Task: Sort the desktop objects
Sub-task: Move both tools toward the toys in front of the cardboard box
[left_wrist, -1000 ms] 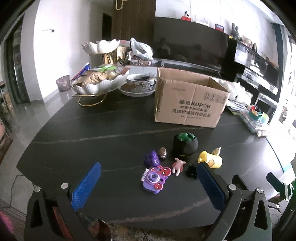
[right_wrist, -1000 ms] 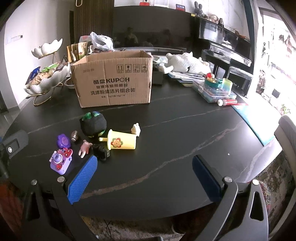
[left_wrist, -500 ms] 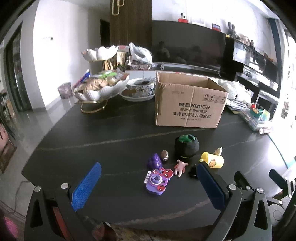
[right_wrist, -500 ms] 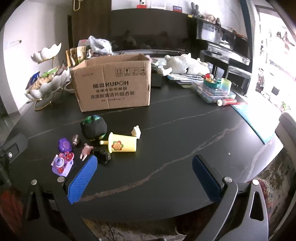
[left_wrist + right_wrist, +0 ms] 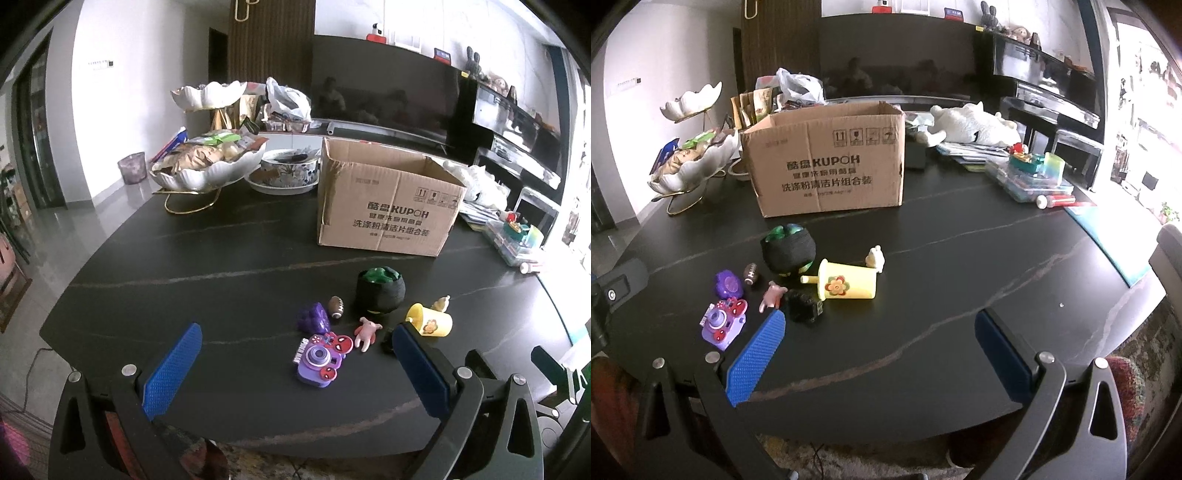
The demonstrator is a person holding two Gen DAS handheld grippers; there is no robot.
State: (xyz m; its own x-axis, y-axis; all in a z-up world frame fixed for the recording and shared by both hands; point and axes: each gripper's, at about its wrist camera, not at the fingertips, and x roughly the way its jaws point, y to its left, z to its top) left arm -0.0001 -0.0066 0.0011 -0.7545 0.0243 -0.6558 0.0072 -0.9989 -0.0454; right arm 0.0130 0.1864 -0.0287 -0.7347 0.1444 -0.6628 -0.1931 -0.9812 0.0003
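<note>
Left gripper (image 5: 295, 363): blue-padded fingers spread wide apart, holding nothing, hovering over the near edge of the table.
Right gripper (image 5: 879, 354): fingers also wide apart and empty, low over the near edge, to the right of the toys.
Table (image 5: 979, 258): dark, with pale veins running across it.
Toy camera (image 5: 318, 360): purple with red spider faces, nearest the left gripper, lying between its fingers in the left wrist view.
Purple toy (image 5: 313, 318): just behind the camera.
Little football (image 5: 336, 305): brown, just beside the purple toy.
Pink figure (image 5: 365, 331): lying flat, right of the camera.
Small black toy (image 5: 803, 305): just beside the pink figure, near the right gripper's left finger tip (image 5: 772, 325).
Black pot (image 5: 379, 291): round, green on top, behind the small toys.
Yellow cup (image 5: 847, 284): on its side, flower print showing, straw end pointing left, right of the black pot.
Cream figure (image 5: 875, 257): small, upright, touching or just behind the cup.
Cardboard box (image 5: 388, 206): open at the top, standing beyond the toys, well apart from both grippers.
Shell-shaped stand (image 5: 207, 162): white, two tiers, lower tier piled with snacks, at the far left.
Patterned bowl (image 5: 284, 175): between stand and box.
Clear case (image 5: 1027, 181): far right, with bright bits on it.
Soft white toy (image 5: 975, 125): lying behind the case.
</note>
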